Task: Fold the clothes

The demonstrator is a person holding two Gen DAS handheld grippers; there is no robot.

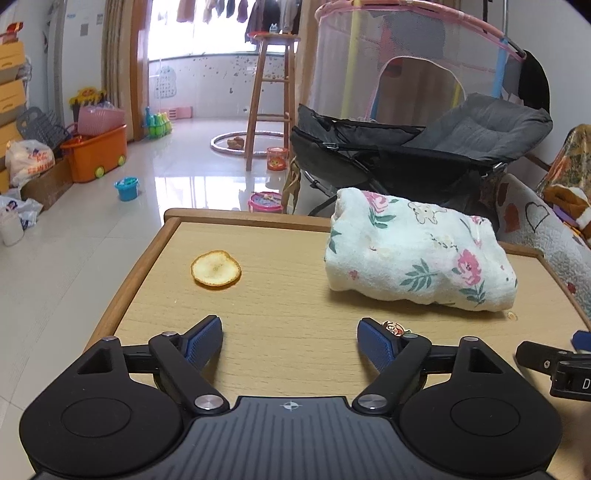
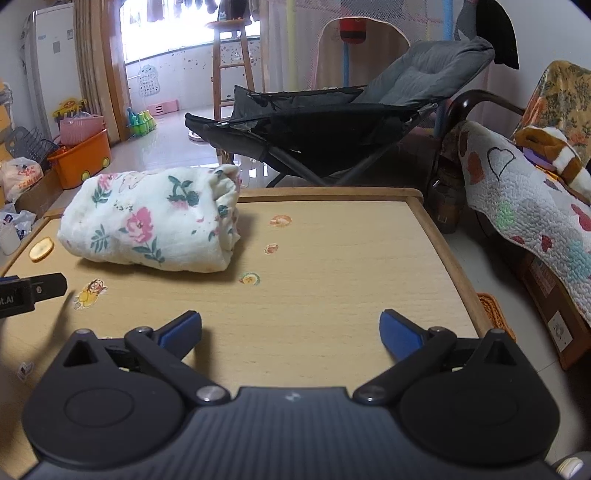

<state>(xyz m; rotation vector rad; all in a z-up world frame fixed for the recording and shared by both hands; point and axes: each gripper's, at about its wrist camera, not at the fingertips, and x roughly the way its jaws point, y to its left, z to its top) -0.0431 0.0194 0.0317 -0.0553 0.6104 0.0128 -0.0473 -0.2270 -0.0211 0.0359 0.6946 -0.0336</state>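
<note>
Daylight pouring from window (image 1: 192, 33) behind wooden stool (image 1: 271, 92), blown out to pure white there. Glossy floor (image 1: 177, 177) below window throws strong glare streaks. Table (image 1: 288, 280) evenly lit, soft shadow under folded floral cloth (image 1: 417, 254) on side away from window. Heavy fisheye bend, black vignette at corners. Sharp near centre; clothes hanging in window probably too washed out to read.

home living room, lived-in: kids' toys and orange storage bin (image 1: 96, 155) at left, mesh play tent (image 1: 406, 55) upper right, grey folding recliner (image 1: 424, 147), wooden stool (image 1: 271, 96) by bright window, laundry hanging (image 1: 236, 11) top centre.
</note>
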